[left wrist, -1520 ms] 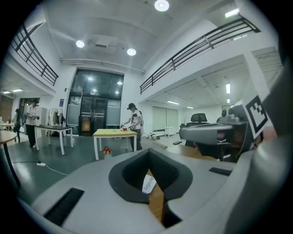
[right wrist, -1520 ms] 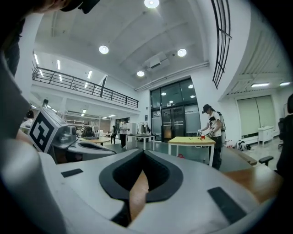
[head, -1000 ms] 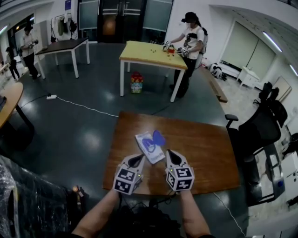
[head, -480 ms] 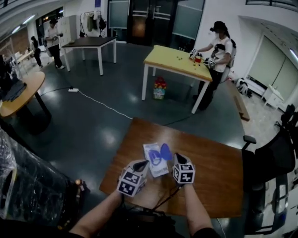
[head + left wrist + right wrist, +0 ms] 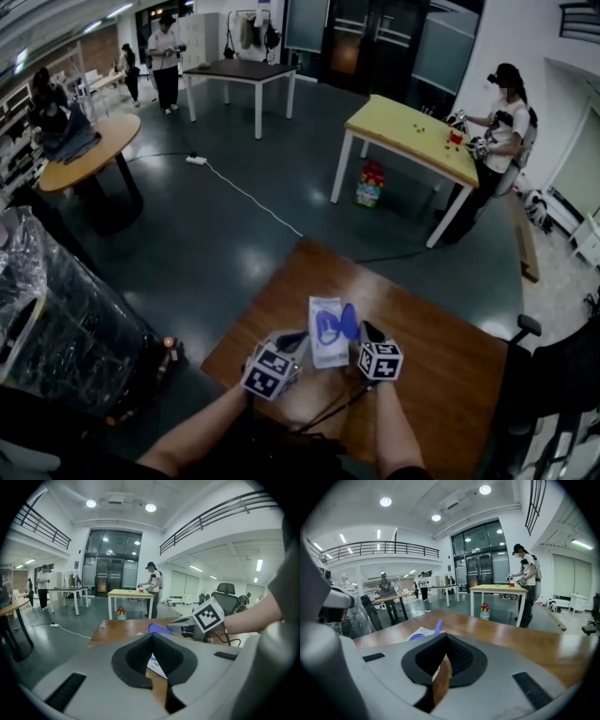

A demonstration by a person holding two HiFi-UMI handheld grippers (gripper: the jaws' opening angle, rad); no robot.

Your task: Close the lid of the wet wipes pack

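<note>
In the lower middle of the head view, the wet wipes pack (image 5: 325, 352) is seen lying flat on the wooden counter (image 5: 441, 366). Its long axis runs roughly up and down the frame, away from the person. It is flanked by the left tool (image 5: 296, 338) and the right tool (image 5: 367, 330), whose tips point up the frame on either side of it.

The blue lid (image 5: 349, 321) is raised, standing up off the upper right part of the pack, just beside the right tool's tip. The right tool is therefore judged the nearer one for pressing the lid down, leftward and onto the pack.

In the left gripper view the jaws are seen closed tip to tip with nothing held. The same is shown for the right tool in its own view.

The pack appears as a white, soft packet with blue print. An oval blue opening can be made out under the lid in the right gripper view.
</note>
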